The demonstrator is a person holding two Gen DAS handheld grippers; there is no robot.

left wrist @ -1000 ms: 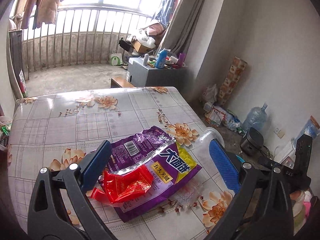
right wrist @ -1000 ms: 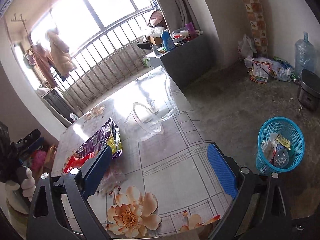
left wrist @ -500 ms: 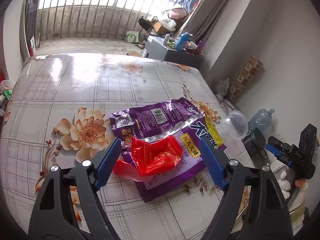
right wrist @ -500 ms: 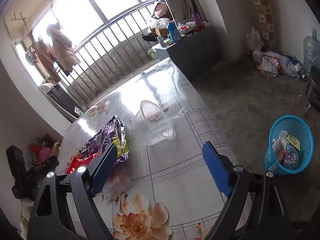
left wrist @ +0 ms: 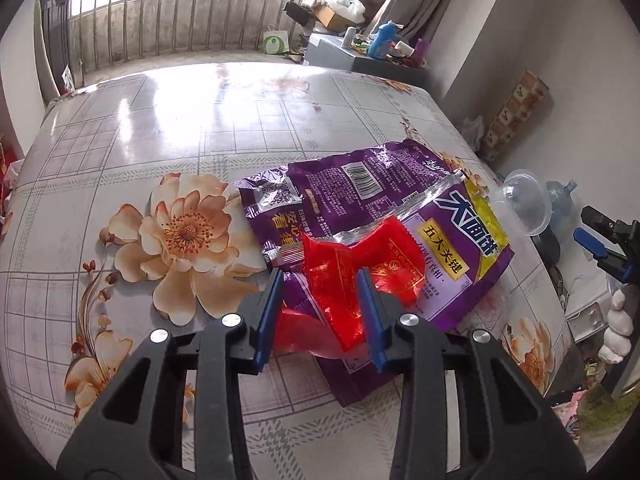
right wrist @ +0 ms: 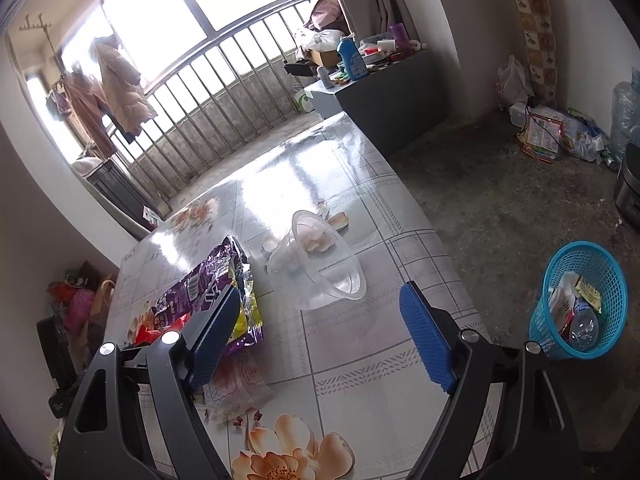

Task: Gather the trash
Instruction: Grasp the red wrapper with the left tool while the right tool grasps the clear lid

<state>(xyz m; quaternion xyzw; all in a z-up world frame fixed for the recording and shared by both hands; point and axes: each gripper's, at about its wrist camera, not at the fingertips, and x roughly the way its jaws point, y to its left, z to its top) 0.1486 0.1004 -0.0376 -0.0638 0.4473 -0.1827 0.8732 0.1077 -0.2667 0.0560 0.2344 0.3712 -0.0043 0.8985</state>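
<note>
Here the left gripper is closing, its blue jaws around the crumpled red wrapper that lies on the purple snack bag on the flowered table. The right gripper is closing slowly, still wide and empty, above the table near the clear plastic cup; the blue trash basket stands on the floor.

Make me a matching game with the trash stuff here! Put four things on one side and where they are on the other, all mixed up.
Things:
1. red wrapper
2. purple snack bag
3. clear plastic bowl
4. blue basket

Places:
A. on the floor, with trash inside
B. lying on its side on the table
C. between the closing jaws of the left gripper
D. flat on the table, under the red wrapper

Pairs: 1-C, 2-D, 3-B, 4-A
</note>
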